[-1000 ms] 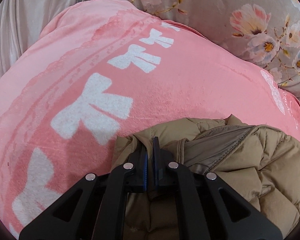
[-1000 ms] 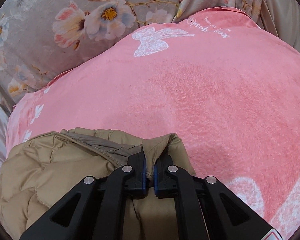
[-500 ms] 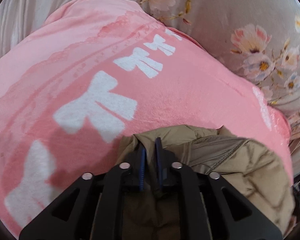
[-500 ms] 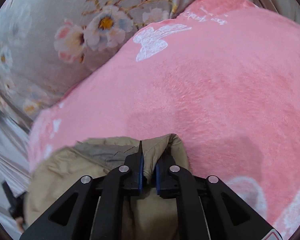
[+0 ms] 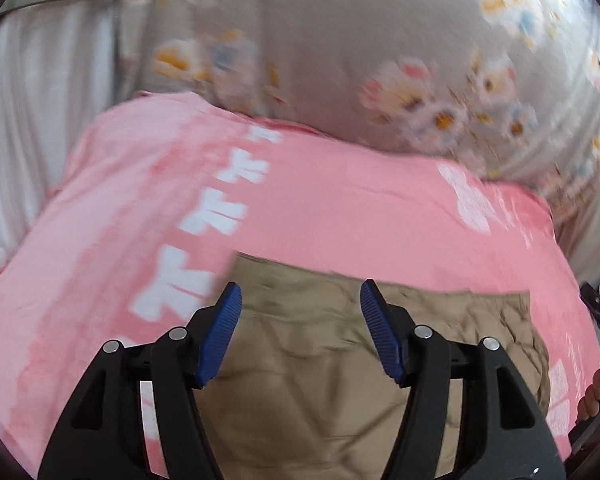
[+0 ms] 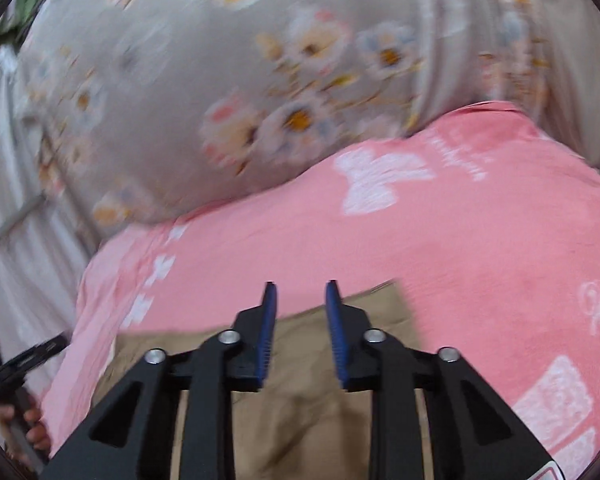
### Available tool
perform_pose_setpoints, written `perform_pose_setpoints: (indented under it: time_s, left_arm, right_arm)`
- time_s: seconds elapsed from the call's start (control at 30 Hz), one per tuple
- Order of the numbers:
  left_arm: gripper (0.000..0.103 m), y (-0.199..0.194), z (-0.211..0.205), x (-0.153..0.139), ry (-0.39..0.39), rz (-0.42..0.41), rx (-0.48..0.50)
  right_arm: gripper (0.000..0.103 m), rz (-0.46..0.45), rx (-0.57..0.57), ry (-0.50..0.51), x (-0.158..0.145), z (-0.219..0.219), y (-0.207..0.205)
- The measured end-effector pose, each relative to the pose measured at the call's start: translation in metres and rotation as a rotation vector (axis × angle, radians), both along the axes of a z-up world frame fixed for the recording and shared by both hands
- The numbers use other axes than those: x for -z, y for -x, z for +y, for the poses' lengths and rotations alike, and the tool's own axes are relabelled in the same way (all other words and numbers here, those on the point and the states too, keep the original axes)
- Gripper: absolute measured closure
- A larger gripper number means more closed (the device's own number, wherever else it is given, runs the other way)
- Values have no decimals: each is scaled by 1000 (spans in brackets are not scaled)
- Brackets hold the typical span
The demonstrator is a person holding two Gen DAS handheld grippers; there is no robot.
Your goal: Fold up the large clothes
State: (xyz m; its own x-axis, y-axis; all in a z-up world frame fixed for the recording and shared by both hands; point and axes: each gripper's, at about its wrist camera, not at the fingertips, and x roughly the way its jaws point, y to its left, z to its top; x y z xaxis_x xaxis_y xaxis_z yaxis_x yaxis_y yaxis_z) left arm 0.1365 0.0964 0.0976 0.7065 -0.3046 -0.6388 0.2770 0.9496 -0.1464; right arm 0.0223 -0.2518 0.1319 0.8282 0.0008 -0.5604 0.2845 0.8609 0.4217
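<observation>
I see my left gripper (image 5: 300,300) opening and my right gripper (image 6: 300,300) parted, both empty above the tan quilted puffer jacket (image 5: 340,360) folded at the pink fleece blanket's (image 5: 340,208) near edge, so next I'd regrasp another side.

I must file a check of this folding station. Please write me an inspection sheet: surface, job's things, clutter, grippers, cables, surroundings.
Surface: pink blanket with white bow prints, spread flat.
Job's things: tan padded jacket lying on the blanket, near edge straight, not held.
Clutter: nothing seen.
Grippers: left gripper above the jacket, jaws opening, nothing between them; right gripper with a narrow gap between its pads, nothing between them.
Cables: nothing seen.
Surroundings: grey floral bedding behind the blanket; pale striped fabric at the side.
</observation>
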Motion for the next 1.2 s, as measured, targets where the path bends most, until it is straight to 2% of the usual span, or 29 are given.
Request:
perform_pose_setpoints:
  time_s: [0.07, 0.13, 0.23, 0.37, 0.5, 0.73, 1.2]
  left_arm:
    - [45, -6, -38, 19, -52, 20, 33]
    - [47, -17, -65, 38, -77, 57, 55]
    - [48, -32, -92, 59, -113, 87, 50]
    - [47, -48, -99, 87, -137, 125, 8]
    - [44, -52, -94, 103, -99, 126, -6]
    - [43, -46, -102, 116, -133, 63, -31]
    - [42, -47, -106, 124, -143, 39, -43]
  right_arm:
    - [101, 61, -80, 79, 10, 39, -26]
    - [101, 110, -111, 165, 22, 67, -46]
    - [101, 176, -137, 190, 44, 85, -74]
    - [101, 260, -133, 183, 85, 83, -97]
    - [103, 254, -122, 111, 105, 75, -96]
    - [103, 240, -117, 159, 116, 86, -93]
    - [103, 237, -114, 174, 120, 88, -94]
